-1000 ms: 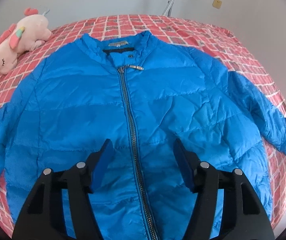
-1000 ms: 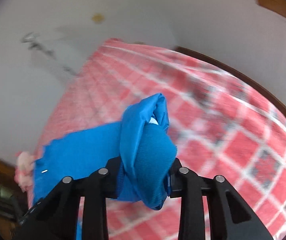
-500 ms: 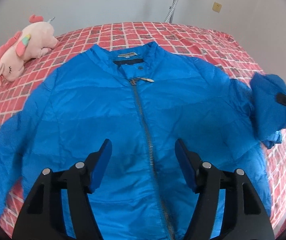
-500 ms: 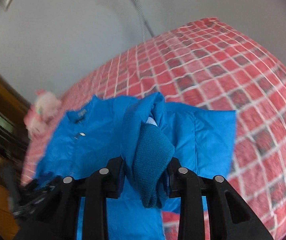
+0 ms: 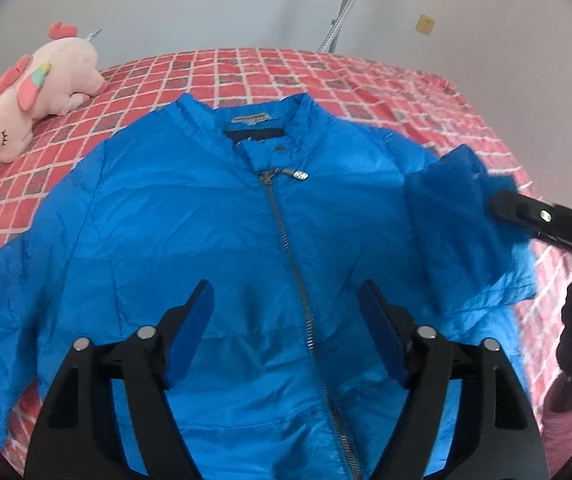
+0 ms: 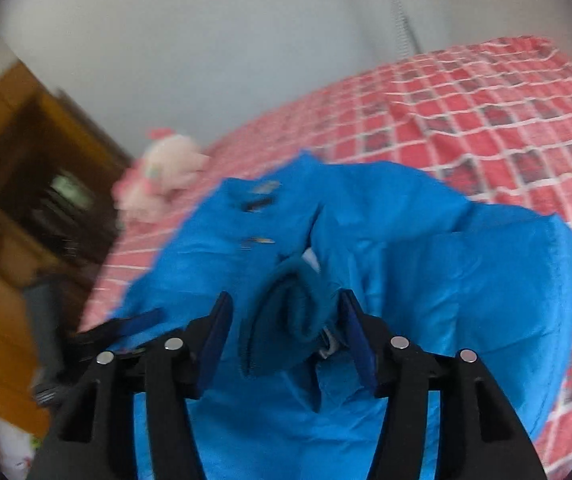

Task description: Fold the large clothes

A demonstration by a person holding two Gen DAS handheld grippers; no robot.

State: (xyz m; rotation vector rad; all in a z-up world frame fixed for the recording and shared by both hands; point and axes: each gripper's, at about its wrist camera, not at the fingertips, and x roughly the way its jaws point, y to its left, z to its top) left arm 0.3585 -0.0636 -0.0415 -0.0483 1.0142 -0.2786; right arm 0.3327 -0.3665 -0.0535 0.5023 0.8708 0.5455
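Note:
A blue padded jacket (image 5: 206, 220) lies front up on the bed, zipped, its collar toward the wall. My left gripper (image 5: 286, 320) hovers over the lower front, astride the zip (image 5: 286, 248). Its jaws are opening and nothing is between them. The jacket's right sleeve (image 5: 457, 232) is folded in over the body. My right gripper (image 6: 286, 320) is over that sleeve, jaws opening. The knitted cuff (image 6: 289, 320) sits loosely between its pads, with a gap on the left side. One right-gripper finger (image 5: 517, 208) shows at the left wrist view's right edge.
The bed (image 5: 325, 68) has a red checked sheet. A pink plush unicorn (image 5: 34, 92) lies at its far left corner. A metal pole (image 5: 345, 0) leans on the white wall behind. A wooden cabinet (image 6: 14, 184) stands left of the bed.
The right gripper carried the sleeve from the bed's right side in over the jacket body, and its jaws have parted from the cuff. The left gripper's jaws stand wider.

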